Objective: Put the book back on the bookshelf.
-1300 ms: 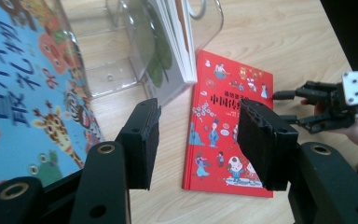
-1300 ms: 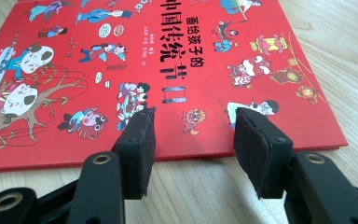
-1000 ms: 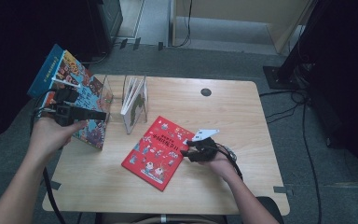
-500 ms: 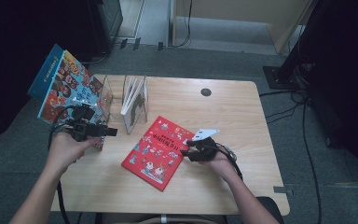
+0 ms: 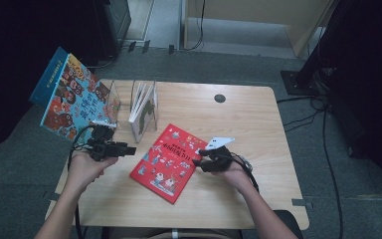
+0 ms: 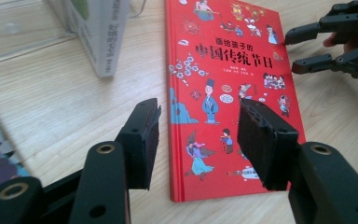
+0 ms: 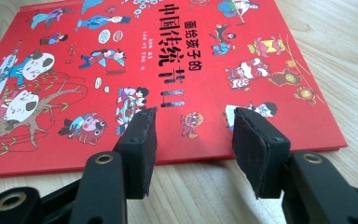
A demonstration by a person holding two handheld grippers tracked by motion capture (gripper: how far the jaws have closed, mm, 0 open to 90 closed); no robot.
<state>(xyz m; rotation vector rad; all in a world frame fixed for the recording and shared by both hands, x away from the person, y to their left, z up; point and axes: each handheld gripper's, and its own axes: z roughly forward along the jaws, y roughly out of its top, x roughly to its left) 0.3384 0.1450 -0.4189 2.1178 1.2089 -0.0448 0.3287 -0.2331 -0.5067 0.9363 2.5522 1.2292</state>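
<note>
Red book (image 5: 170, 162) lies flat on the table (image 5: 248, 119), cover up, turned askew, a bit nearer the front edge than the back, roughly mid-width. Both forearms come in over the front edge.

Left hand (image 5: 87, 167) sits near the left edge, wrist low, holding the left hand-held gripper (image 5: 129, 149) about level w/ jaws aimed across the table at the book's left side. In the left gripper view its jaws stand apart and have just been closing a little; nothing between them, pads off the book, whose lower left corner lies just past the tips.

Right hand (image 5: 231, 169) rests right of the book, right hand-held gripper (image 5: 197, 163) pointing left at the book's right edge. Right gripper view: jaws parted, low to the table, tips over the book's near edge, no pad pressing on it.

Colourful book (image 5: 72, 99) leans tilted at the table's back left corner, beside a clear stand (image 5: 129, 107) w/ a pale book (image 5: 143, 107) upright in it.
</note>
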